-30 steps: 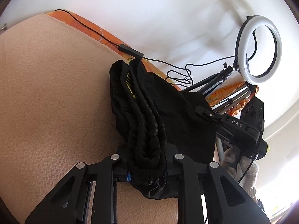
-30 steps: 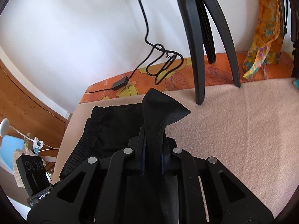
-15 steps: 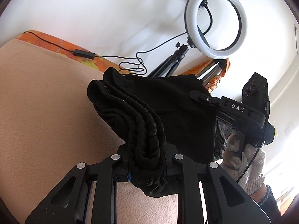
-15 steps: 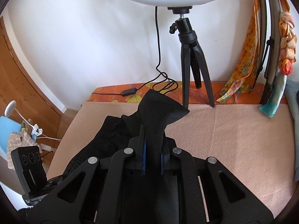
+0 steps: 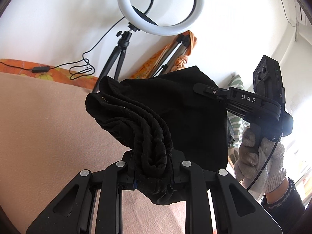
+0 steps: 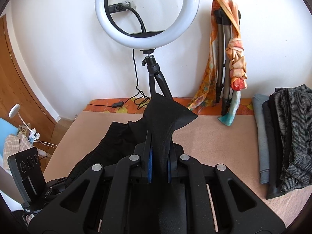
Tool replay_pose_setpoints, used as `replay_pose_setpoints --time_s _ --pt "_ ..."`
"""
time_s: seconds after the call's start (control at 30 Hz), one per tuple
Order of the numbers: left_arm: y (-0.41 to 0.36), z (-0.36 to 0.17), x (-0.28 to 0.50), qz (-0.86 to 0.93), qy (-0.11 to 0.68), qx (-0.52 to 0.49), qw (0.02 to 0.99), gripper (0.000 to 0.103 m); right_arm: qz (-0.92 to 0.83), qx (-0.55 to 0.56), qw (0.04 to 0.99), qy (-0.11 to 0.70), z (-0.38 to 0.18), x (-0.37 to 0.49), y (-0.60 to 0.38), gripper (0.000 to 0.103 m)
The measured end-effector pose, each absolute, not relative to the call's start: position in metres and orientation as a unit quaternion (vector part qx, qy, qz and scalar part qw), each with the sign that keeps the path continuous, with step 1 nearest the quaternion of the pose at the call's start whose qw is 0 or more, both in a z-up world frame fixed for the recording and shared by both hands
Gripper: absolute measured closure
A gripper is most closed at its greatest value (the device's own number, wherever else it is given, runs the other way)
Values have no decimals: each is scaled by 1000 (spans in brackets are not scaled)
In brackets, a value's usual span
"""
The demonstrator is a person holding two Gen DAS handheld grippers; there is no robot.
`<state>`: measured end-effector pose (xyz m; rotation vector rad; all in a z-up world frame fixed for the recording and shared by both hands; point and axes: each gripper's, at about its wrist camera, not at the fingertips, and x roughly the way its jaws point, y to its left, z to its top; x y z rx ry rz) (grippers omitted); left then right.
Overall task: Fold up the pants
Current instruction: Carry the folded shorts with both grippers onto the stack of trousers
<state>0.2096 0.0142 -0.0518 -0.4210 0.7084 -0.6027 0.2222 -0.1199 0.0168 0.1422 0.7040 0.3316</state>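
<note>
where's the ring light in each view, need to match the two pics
Left wrist view: the ring light is at top centre, above the black pants.
Right wrist view: the ring light is at top centre, on its tripod.
Shared landmark: the orange floral strip along the wall.

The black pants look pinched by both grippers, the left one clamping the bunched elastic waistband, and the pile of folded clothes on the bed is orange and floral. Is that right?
Not quite. Both grippers do hold the black pants, the left gripper on the bunched waistband. But the pile of folded clothes on the bed is grey and black, as the right wrist view shows.
</note>
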Motion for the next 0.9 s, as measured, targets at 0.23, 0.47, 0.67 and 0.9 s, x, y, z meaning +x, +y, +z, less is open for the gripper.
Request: replay_pose_setpoints --time_s 0.23,0.47,0.67,0.9 --pt "-43 -34 209 -326 330 -184 866 83 132 53 935 325 44 199 -170 92" --pt "-111 -17 223 -365 320 -165 859 83 94 59 946 304 69 191 -237 92" --pt "-171 -3 245 -389 307 -151 855 83 61 67 953 290 87 197 -304 92" --pt "-240 4 272 -406 296 -136 854 83 26 68 958 277 102 221 -380 92"
